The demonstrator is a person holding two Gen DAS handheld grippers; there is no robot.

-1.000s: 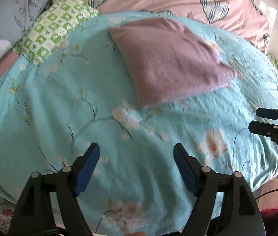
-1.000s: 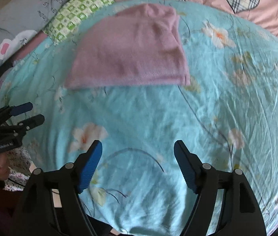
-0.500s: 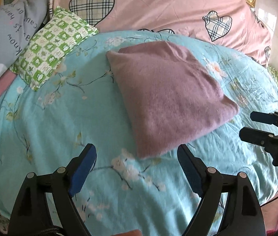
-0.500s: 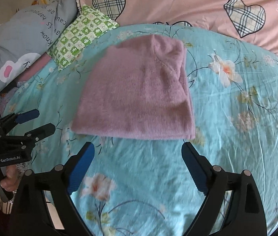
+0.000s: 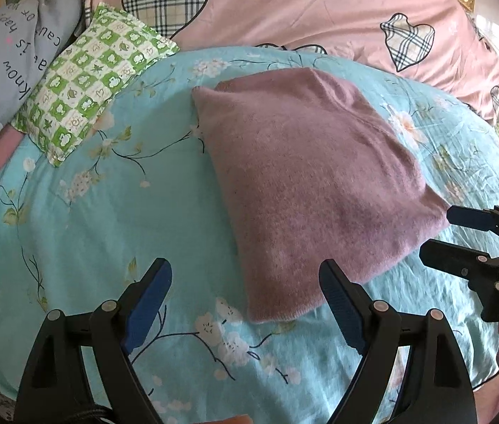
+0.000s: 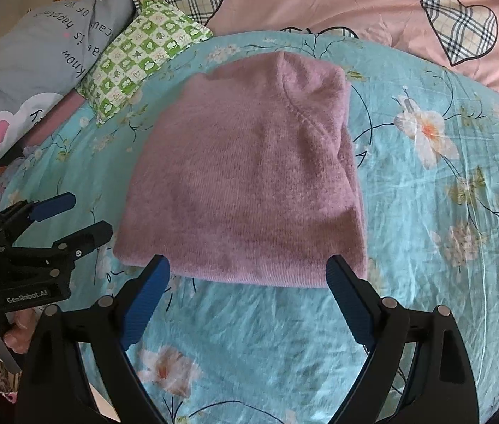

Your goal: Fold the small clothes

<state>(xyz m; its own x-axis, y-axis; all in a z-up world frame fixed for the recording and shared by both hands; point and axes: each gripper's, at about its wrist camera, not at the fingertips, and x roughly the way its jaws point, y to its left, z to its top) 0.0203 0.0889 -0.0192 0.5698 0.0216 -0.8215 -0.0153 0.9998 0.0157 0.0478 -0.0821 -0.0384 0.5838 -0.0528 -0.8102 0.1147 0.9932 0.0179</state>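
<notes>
Now both grippers had closed in on the folded mauve knit sweater (image 5: 316, 190), which lay on the turquoise floral bedspread (image 5: 108, 212) below the pink heart-print quilt (image 5: 302, 10). A second earlier they had hovered well back near the bed's edge. The left gripper (image 5: 245, 296) and right gripper (image 6: 247, 295) each held their fingers wide and empty, framing the near hem, apparently ready for the next fold
</notes>
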